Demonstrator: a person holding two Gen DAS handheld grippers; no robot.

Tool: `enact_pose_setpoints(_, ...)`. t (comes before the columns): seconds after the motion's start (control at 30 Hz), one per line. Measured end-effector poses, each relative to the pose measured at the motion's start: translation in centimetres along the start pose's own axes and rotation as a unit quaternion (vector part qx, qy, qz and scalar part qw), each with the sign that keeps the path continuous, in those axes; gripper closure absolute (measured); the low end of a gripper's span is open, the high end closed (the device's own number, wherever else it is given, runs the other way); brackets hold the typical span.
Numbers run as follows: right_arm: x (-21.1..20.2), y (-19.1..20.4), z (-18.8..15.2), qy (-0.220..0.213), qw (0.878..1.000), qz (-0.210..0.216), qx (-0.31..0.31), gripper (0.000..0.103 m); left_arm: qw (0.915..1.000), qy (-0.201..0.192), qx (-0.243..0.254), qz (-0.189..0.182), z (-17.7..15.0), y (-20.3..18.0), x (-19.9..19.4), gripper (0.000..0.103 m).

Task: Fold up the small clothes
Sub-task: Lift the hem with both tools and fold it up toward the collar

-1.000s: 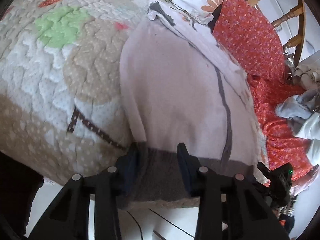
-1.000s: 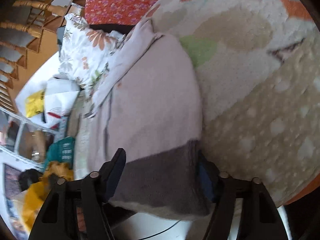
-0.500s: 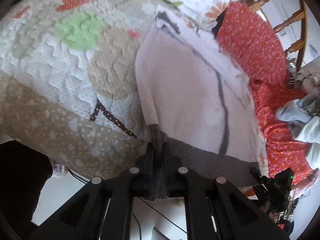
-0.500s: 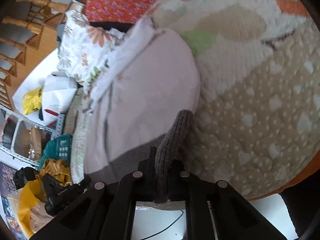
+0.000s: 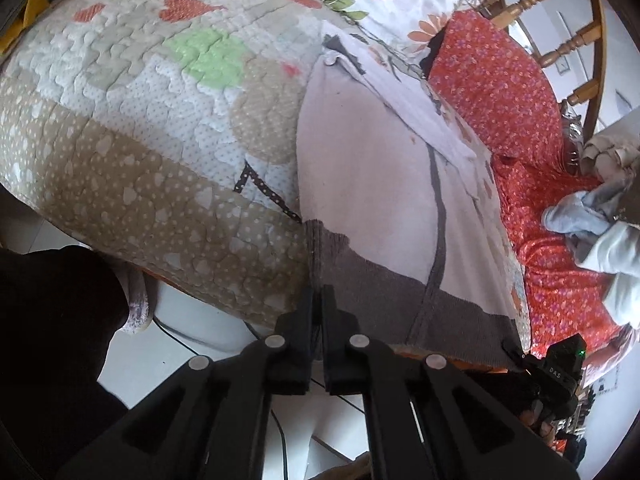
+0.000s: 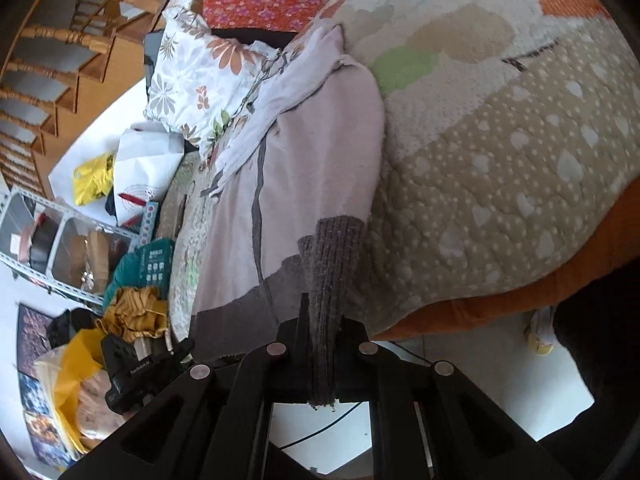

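**Both hem corners gripped, the fold itself not yet made**

Quilted patchwork bedspread (image 5: 132, 152) covers the bed, with hearts and dotted beige bands, and behind it lie a floral pillow (image 6: 196, 80) and an orange flowered cloth (image 5: 504, 92). On the quilt lies a small pale pink sweater (image 5: 360, 168), spread almost flat, its grey ribbed hem (image 5: 384, 292) at the near edge of the bed, toward the cameras. One sleeve (image 6: 276, 104) is laid across the body.

The left gripper (image 5: 318, 308) has its jaws closed tight on one corner of the hem; only a thin fold of grey knit is between them. The right gripper (image 6: 322, 332) holds the other corner in the same way, and a strip of ribbed knit runs through its jaws and hangs out a little behind them (so this grip looks deep and secure). In the left wrist view the right gripper is seen at the far end of the hem.

As I judge it, the task is at an early stage for this garment. The sweater is laid out and both lower corners are taken, but the body is not yet folded over. What remains is to lift the hem and carry it toward the neck, then to press the fold flat. A heap of other clothes (image 5: 592, 224) waits on the orange cloth, seemingly unfolded.
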State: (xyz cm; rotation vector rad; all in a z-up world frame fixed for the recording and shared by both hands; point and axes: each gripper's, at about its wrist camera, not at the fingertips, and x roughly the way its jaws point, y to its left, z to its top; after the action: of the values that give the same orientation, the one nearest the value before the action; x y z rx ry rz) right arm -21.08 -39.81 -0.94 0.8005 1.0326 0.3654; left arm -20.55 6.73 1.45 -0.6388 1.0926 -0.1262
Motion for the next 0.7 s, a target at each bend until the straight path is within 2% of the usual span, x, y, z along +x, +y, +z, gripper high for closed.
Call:
enact_pose_setpoints(0.07,0.5,0.1,0.4,0.006,1.0,-0.004,0.0,0.096,0.9998,0.002,0.001,0.018,0.2,0.2,0.6,0.099)
enact_pose_setpoints(0.1,0.7,0.1,0.5,0.008,1.0,-0.009,0.0,0.096,0.9994,0.006,0.001,0.034,0.4,0.3,1.1,0.095)
enact_pose_setpoints(0.17,1.2,0.0,0.9,0.015,1.0,-0.014,0.001,0.096,0.9986,0.014,-0.004,0.051,0.6,0.8,1.9,0.08)
enact_pose_setpoints(0.23,1.7,-0.3,1.3,0.022,1.0,-0.018,0.002,0.096,0.9979,0.017,-0.018,0.06,0.9,1.3,2.7,0.057)
enact_pose_setpoints(0.3,2.3,-0.5,1.6,0.027,0.999,-0.021,0.003,0.096,0.9974,0.016,-0.022,0.067,1.0,1.6,3.5,0.052)
enact_pose_setpoints(0.43,3.2,-0.9,2.0,0.038,0.999,-0.017,0.008,0.095,0.9955,0.042,-0.018,0.083,1.3,1.8,6.1,0.048)
enact_pose_setpoints(0.5,3.5,-0.9,2.1,0.041,0.999,-0.017,0.005,0.095,0.9944,0.061,-0.024,0.082,1.2,1.8,7.5,0.048)
enact_pose_setpoints(0.57,3.8,-0.9,2.3,0.043,0.999,-0.016,0.003,0.095,0.994,0.072,-0.02,0.079,1.2,1.5,8.2,0.057)
enact_pose_setpoints(0.6,3.9,-0.8,2.4,0.043,0.999,-0.016,0.002,0.095,0.9942,0.073,-0.014,0.078,1.3,1.3,8.3,0.074)
enact_pose_setpoints(0.67,3.9,-0.7,2.7,0.044,0.999,-0.017,-0.001,0.095,0.9948,0.066,-0.015,0.075,1.2,1.2,7.5,0.1)
enact_pose_setpoints(0.7,3.8,-0.5,2.8,0.041,0.999,-0.018,-0.004,0.095,0.9961,0.065,-0.024,0.055,1.2,1.2,7.0,0.098)
